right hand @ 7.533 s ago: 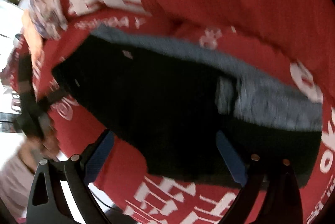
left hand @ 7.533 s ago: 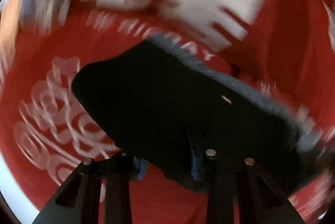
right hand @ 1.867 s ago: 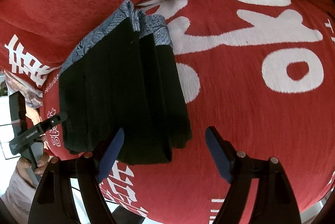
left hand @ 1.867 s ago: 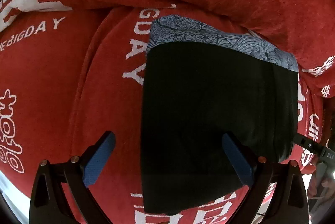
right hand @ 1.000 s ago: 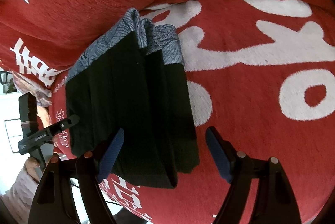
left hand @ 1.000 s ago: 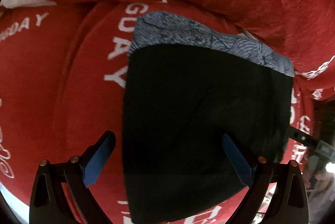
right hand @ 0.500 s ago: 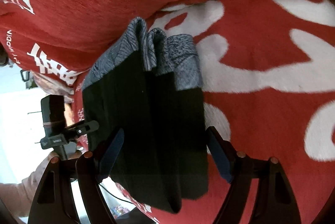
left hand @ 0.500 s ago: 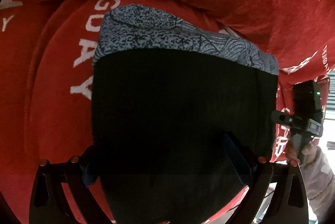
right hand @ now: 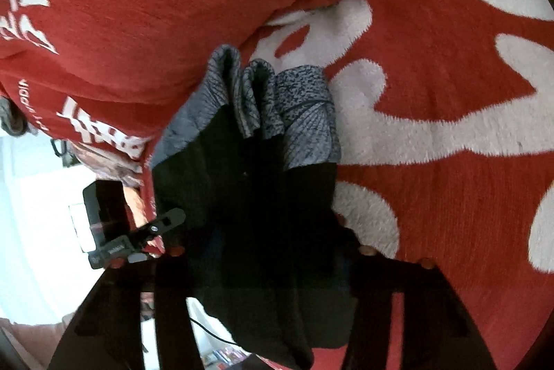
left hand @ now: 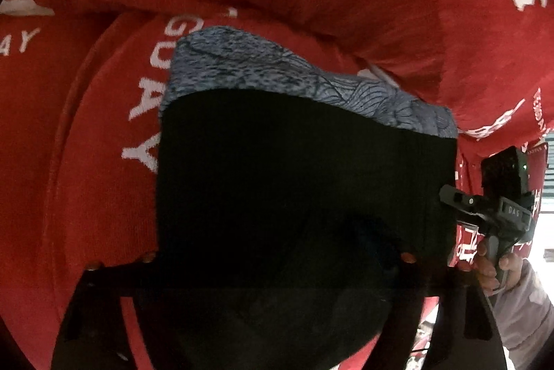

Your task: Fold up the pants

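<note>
Folded black ribbed pants (left hand: 304, 183) with a patterned blue-grey band (left hand: 277, 72) at the far end, lying on a red blanket with white lettering (left hand: 69, 162). Much nearer than half a second ago, now covering both sets of fingers. Left hand-held gripper (left hand: 273, 269) and right hand-held gripper (right hand: 263, 252) spread wide, straddling the near edge of the stack; grip impossible to tell.

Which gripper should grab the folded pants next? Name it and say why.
Left, probably. The left gripper faces the pants squarely, open fingers straddling their near edge. The right gripper sits at the side where the layers splay apart.
</note>
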